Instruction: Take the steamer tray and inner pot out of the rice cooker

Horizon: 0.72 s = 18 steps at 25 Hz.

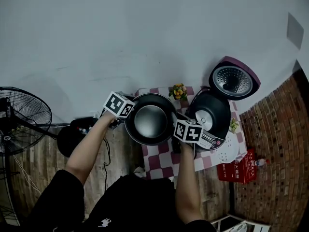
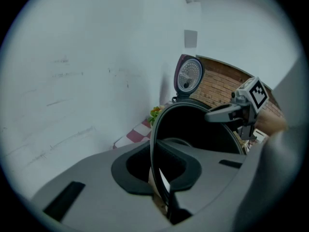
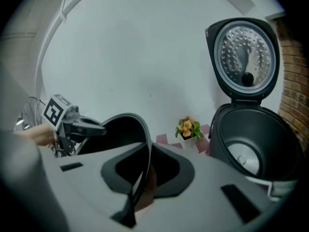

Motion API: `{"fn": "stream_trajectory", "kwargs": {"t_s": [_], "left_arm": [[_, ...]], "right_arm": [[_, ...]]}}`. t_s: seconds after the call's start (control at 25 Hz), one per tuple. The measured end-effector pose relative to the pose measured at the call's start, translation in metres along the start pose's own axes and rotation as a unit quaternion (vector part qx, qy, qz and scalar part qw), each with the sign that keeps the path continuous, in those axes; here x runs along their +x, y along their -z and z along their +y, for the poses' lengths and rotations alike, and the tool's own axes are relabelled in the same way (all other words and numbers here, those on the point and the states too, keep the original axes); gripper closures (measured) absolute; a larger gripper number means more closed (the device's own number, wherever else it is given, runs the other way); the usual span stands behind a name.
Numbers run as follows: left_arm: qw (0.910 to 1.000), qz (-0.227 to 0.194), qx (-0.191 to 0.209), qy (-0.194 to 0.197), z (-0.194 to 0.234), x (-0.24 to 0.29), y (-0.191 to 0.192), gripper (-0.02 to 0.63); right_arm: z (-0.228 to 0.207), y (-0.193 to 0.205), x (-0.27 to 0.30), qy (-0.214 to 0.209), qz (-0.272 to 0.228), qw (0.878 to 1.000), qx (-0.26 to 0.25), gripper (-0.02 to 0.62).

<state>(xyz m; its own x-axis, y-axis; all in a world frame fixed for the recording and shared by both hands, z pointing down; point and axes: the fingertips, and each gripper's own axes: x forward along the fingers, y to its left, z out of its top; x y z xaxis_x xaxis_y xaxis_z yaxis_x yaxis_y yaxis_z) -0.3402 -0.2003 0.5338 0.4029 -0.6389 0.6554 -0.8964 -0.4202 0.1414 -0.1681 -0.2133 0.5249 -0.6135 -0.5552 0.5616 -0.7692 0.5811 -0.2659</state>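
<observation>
Head view: the dark, round metal inner pot (image 1: 150,118) hangs outside the open black rice cooker with a purple lid (image 1: 212,112), over the red-and-white checked table (image 1: 161,158). The left gripper (image 1: 128,118) and right gripper (image 1: 174,125) sit on opposite rims.

Left gripper view: its jaws pinch only the thin rim, so a slip there would probably tip the pot.

Right gripper view: the pinch is just as thin, and only this view shows the cooker's empty cavity.

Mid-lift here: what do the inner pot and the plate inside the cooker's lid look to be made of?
The inner pot is likely thin metal with a dark non-stick coating: its rim is slim, its wall matt black, and its floor gives a soft grey sheen. The lid plate looks like bare metal, perhaps aluminium or steel: it is bright silver and dimpled, with small glints.
</observation>
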Motion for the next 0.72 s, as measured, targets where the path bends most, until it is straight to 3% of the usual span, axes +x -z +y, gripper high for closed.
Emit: {"fn": "stream_trajectory", "kwargs": {"t_s": [0.36, 0.72], "left_arm": [[0.9981, 0.039, 0.012, 0.045, -0.009, 0.042, 0.031, 0.586], [0.9965, 0.037, 0.037, 0.065, -0.013, 0.082, 0.03, 0.586]], "right_arm": [[-0.021, 0.048, 0.008, 0.062, 0.022, 0.997, 0.029, 0.563], [-0.042, 0.066, 0.009, 0.12, 0.029, 0.992, 0.017, 0.565]]}}
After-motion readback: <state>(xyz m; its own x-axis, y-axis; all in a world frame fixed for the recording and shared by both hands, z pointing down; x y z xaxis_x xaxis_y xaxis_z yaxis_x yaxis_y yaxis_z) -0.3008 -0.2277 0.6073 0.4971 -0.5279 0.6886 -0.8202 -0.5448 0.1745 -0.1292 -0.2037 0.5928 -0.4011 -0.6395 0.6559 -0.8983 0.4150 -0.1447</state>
